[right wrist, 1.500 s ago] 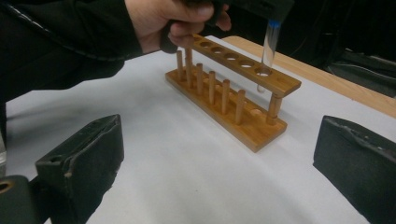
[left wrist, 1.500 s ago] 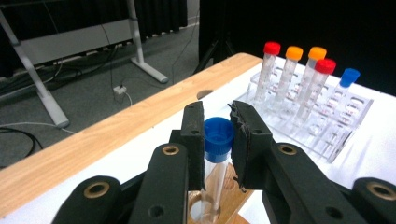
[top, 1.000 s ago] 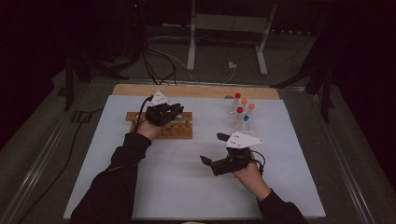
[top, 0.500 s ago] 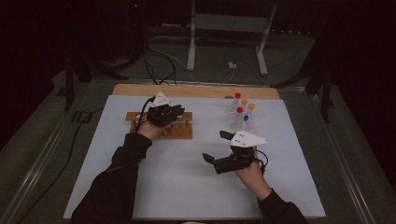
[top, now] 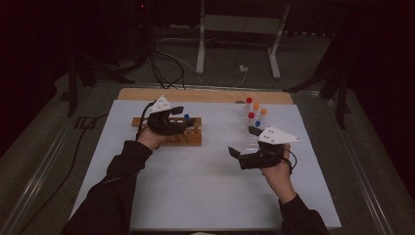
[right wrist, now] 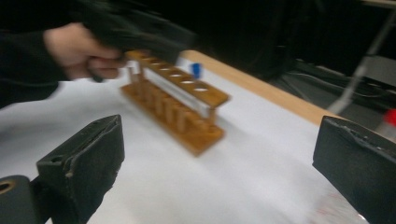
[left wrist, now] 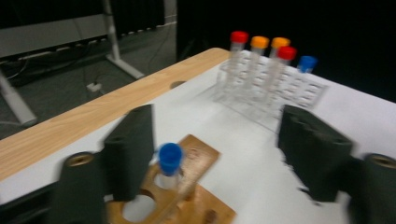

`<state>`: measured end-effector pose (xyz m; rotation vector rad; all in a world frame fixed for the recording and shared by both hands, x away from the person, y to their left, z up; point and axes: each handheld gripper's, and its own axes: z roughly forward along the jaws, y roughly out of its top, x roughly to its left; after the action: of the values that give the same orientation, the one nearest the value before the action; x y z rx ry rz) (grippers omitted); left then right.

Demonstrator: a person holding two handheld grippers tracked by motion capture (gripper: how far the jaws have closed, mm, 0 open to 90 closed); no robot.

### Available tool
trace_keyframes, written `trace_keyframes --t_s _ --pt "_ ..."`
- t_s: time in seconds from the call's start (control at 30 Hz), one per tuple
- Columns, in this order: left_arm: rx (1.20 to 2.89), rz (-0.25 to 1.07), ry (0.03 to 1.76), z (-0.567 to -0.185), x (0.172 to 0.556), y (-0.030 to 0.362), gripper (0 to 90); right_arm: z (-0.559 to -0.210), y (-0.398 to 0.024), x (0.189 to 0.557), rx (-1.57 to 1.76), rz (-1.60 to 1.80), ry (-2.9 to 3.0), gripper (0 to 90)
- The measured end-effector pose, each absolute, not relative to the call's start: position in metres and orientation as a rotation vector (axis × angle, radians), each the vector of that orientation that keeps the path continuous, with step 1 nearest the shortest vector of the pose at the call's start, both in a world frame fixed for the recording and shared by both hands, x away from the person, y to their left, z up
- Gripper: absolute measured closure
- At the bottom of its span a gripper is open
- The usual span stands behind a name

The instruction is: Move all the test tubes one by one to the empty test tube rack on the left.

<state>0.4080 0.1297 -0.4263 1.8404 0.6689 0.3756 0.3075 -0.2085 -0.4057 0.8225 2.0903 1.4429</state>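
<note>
Left gripper (top: 188, 121) over the wooden rack (top: 169, 133) at the far left of the white mat (top: 195, 196), jaws just sprung wide. Blue-capped tube (left wrist: 170, 161) standing upright in an end hole of that rack, right beside one pad but not pinched, so released and seated. Makes sense: dropped into the hole, then let go so the rack carries it. Rest of the rack's holes empty as seen from the right gripper view.

Over to the right: clear rack (top: 249, 132) at the far right of the mat, with red, orange and blue caps poking up, tubes waiting their turn. Right gripper (top: 241, 142) hovering just near of that clear rack, jaws spread wide, nothing between them. Angled toward the tubes, probably lining up for a pick. From its own camera, both black pads (right wrist: 84, 161) wide apart, wooden rack and left hand (right wrist: 79, 51) blurred beyond.

Wooden board edge (top: 205, 94) along the far side, bare. Likely plan: tubes ferried one by one from clear rack to wooden rack.
</note>
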Motion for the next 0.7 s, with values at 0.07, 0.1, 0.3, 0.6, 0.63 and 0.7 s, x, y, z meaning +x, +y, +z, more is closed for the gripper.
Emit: trace_keyframes --t_s 0.07,0.1,0.3,0.6,0.63,0.7 --pt "1.839 0.360 0.664 -0.425 0.404 0.131 20.0 -0.405 -0.212 0.309 0.836 1.441 2.077 1.7" --pt "1.838 0.362 0.658 -0.424 0.400 0.131 13.1 -0.404 -0.220 0.313 0.877 1.432 2.055 1.6" --pt "1.845 0.298 0.588 -0.421 0.373 0.133 2.8 -0.406 -0.238 0.325 1.068 1.387 1.956 1.6" --pt "1.848 0.241 0.543 -0.426 0.344 0.133 2.6 -0.423 -0.251 0.339 1.144 1.314 1.910 9.0" --pt "1.847 0.240 0.543 -0.427 0.343 0.133 2.7 -0.425 -0.252 0.340 1.147 1.302 1.909 10.3" --pt "1.844 0.234 0.536 -0.430 0.340 0.133 2.7 -0.429 -0.255 0.343 1.162 1.283 1.908 13.4"
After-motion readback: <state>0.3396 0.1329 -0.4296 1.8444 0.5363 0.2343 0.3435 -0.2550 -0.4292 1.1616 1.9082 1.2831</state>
